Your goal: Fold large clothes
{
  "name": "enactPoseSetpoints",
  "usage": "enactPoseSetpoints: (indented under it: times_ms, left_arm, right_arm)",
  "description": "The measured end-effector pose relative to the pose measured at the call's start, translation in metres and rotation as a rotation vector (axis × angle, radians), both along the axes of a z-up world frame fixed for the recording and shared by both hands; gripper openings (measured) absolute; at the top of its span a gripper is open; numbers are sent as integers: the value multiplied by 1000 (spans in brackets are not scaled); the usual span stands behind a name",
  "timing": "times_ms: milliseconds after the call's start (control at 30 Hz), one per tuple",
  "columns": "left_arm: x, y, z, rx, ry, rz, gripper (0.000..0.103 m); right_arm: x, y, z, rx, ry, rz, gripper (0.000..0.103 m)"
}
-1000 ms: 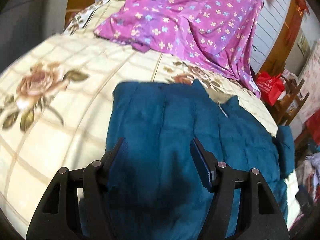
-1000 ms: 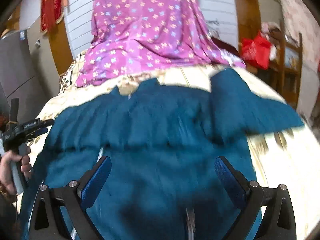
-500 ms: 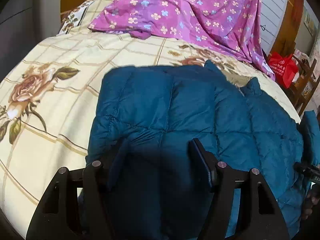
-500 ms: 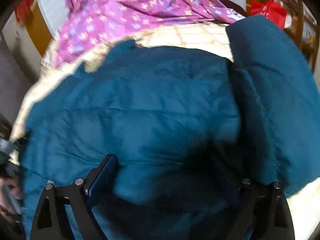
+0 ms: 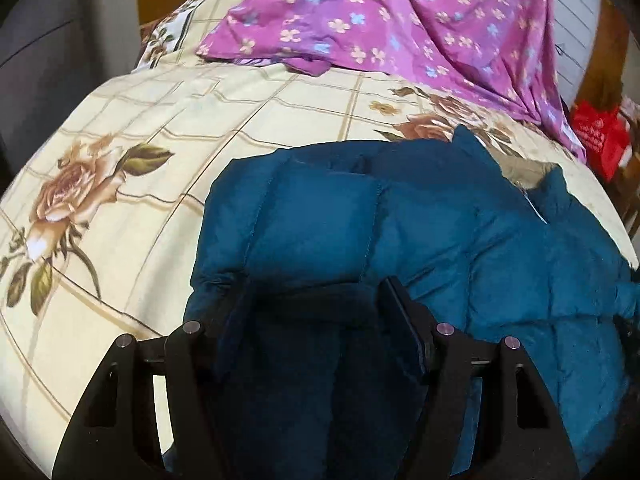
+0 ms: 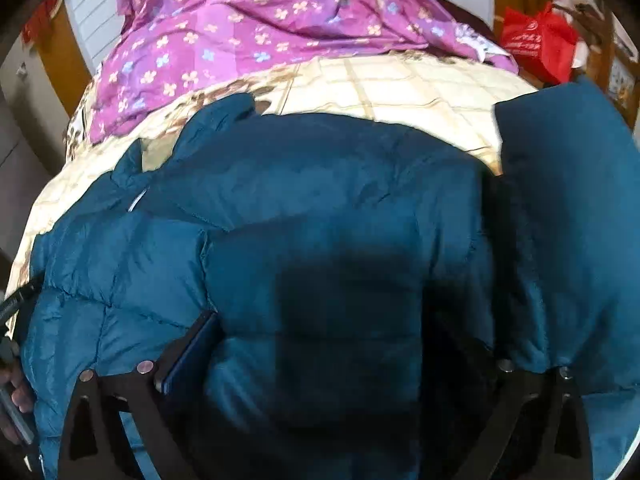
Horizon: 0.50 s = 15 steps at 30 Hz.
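Left wrist view. Blue puffy jacket (image 5: pixel 400 240) lies spread on the bed's cream bedspread (image 5: pixel 160 152) with its rose print, filling the lower right half of the frame. Left gripper (image 5: pixel 316 312) sits low over the jacket's near edge, pointing along the bed toward the headboard end. Its two fingers (image 5: pixel 404 320) stand moderately apart, and a dark, shaded bulk of jacket fabric fills the gap between them. Whether the pads truly pinch that fabric or only straddle it, cannot tell. Collar of the jacket lies toward the far right, with a pale lining showing there. Purple flowered sheet (image 5: pixel 400 28) heaped at the far end of the bed, apart from the jacket. Red bag (image 5: pixel 600 136) beyond the bed's right edge.

Right wrist view. Jacket (image 6: pixel 320 220) crowds nearly the whole lower frame, very close to the lens; a sleeve (image 6: pixel 568 200) rises at the right, folded in over the body. Right gripper (image 6: pixel 320 344) is pressed into the jacket, jaws set wide. Left finger (image 6: pixel 188 352) shows with its blue pad against the fabric; the right finger is buried under the sleeve. Grip on the fabric cannot be confirmed. Person's left hand (image 6: pixel 16 392) at the far left edge, wrapped round the other gripper's handle. Purple sheet (image 6: pixel 248 28) and bedspread (image 6: pixel 400 84) beyond the jacket.
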<state>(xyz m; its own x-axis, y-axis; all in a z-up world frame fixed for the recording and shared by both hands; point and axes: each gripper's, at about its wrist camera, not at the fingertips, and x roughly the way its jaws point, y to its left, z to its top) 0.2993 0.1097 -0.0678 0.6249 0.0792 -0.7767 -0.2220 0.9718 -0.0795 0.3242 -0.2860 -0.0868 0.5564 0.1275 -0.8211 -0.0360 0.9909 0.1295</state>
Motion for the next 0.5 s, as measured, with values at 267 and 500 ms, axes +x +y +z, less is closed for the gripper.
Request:
enactPoseSetpoints:
  times_ms: [267,500]
  left_arm:
    - [-64,-3,23,-117,-82,-50,66]
    - [-75,-42,11,76,16,-116,69]
  right_arm:
    - [-72,27,44,44,-167,119,98]
    - [-84,36,10,-17,17,93,101]
